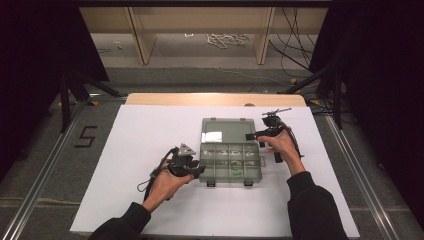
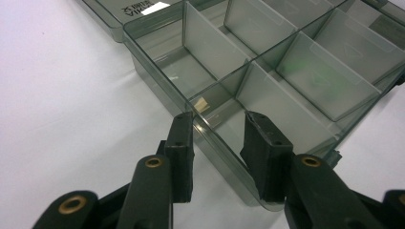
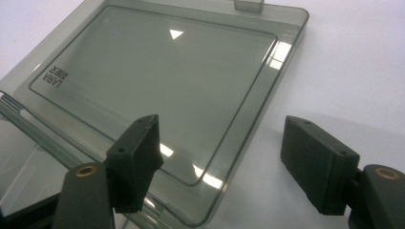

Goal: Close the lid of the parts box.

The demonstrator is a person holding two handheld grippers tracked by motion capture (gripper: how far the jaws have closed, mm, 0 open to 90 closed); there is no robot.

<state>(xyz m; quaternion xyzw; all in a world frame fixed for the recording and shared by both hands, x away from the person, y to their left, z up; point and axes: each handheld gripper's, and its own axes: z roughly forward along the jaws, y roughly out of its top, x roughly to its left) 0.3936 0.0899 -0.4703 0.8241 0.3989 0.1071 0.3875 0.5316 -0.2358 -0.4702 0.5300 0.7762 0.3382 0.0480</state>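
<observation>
The setting reads as a laboratory or recording workspace. A white sheet-covered table (image 1: 150, 150) stands on grey carpet between metal floor rails (image 1: 45, 170). Black curtains (image 1: 35, 55) flank both frame edges, loose cables (image 1: 227, 39) lie at top centre, and a taped numeral "5" (image 1: 86, 136) marks the floor at left.

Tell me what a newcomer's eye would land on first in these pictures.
First, the clear smoky compartment box, lying open in the middle of the white table sheet, its lid folded flat on the far side. Next, the left gripper at the box's near left corner, one jaw outside the wall and one inside. Then the right gripper, jaws wide, straddling the lid's right edge; something green sits in a front compartment.
</observation>
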